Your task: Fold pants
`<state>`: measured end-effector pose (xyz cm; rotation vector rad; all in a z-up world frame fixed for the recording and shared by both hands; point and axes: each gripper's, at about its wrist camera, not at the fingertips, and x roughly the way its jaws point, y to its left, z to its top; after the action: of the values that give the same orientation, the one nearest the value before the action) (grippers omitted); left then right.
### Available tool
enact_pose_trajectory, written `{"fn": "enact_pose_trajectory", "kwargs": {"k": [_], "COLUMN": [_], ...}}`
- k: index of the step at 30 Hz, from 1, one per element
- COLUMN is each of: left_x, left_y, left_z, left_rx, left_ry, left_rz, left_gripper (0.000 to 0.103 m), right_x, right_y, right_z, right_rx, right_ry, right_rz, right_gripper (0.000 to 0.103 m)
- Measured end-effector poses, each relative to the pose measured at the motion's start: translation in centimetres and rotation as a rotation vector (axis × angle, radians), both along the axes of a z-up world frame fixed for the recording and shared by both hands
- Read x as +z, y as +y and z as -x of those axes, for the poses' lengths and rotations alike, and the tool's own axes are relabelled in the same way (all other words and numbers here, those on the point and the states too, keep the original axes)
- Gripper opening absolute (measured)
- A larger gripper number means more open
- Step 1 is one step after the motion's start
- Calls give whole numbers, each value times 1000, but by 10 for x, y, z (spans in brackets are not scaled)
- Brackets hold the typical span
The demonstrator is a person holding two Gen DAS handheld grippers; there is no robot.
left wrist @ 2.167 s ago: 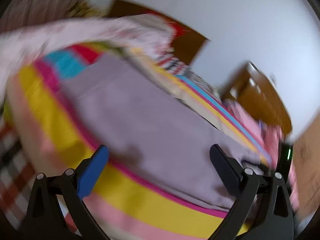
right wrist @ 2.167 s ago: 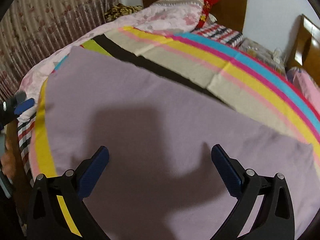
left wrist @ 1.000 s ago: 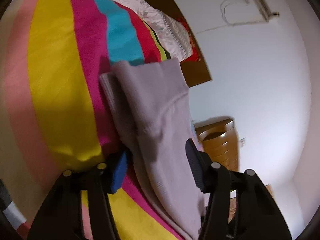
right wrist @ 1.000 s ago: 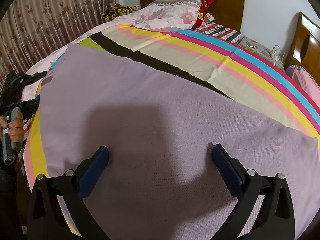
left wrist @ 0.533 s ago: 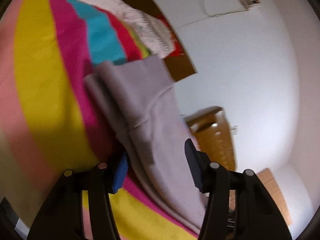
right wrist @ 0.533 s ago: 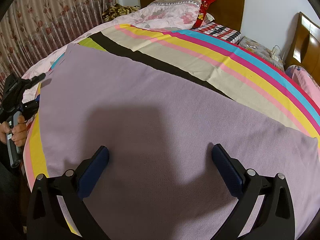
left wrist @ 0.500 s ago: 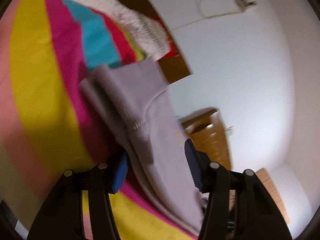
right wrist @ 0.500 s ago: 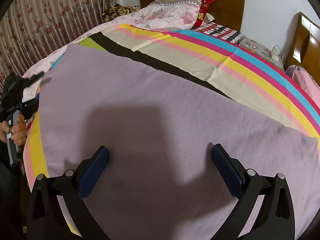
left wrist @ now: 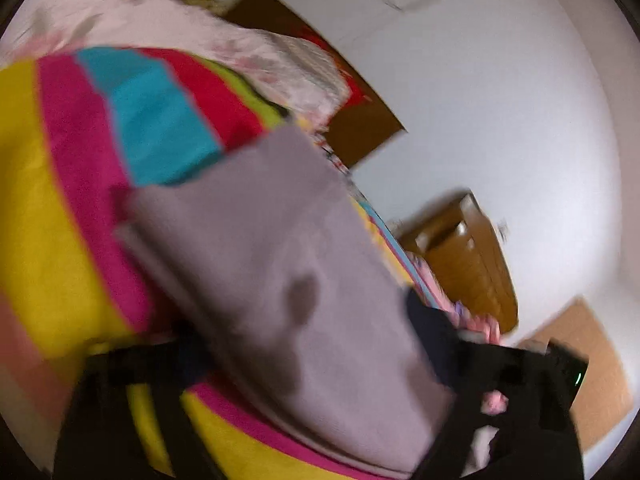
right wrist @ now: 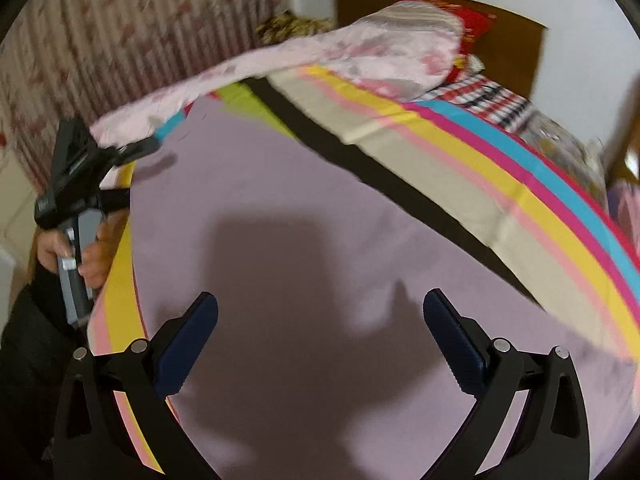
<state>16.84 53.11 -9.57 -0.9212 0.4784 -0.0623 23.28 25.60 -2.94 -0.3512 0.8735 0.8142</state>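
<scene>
soft lilac knit pants (right wrist: 304, 240); striped bedspread (right wrist: 500, 168)

One pair of lilac pants (right wrist: 304, 216) lies on one striped bedspread (right wrist: 472, 176); two grippers are in view, the left gripper (right wrist: 132, 168) and the right gripper (right wrist: 320, 320), each with two fingers; one hand (right wrist: 86, 252) shows. One pink floral quilt (right wrist: 320, 56), one dark wooden headboard (right wrist: 508, 44) and one patterned curtain (right wrist: 132, 36) complete the count; one wooden cabinet (left wrist: 468, 256) appears in the left wrist view.
</scene>
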Motion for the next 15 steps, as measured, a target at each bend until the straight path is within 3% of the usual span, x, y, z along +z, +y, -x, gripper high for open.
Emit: {"fn": "enact_pose_trajectory", "kwargs": {"k": [2, 3, 6, 11, 15], "left_x": [-20, -26, -18, -2, 38], "left_y": [27, 30, 23, 21, 2], "left_z": [2, 3, 1, 1, -1], "left_rx": [43, 24, 13, 47, 88], "left_ry": [6, -9, 8, 22, 20], "left_rz": [151, 183, 70, 16, -93], "left_gripper": [22, 20, 19, 17, 16], "right_x": [-3, -7, -19, -26, -28], "right_y": [7, 11, 21, 27, 25], "right_z": [3, 5, 12, 19, 19], "right_rx": [35, 62, 97, 130, 130], "right_ry": [16, 23, 2, -10, -26], "right_rz": [-4, 4, 58, 94, 67], "right_gripper": [99, 99, 99, 99, 99]}}
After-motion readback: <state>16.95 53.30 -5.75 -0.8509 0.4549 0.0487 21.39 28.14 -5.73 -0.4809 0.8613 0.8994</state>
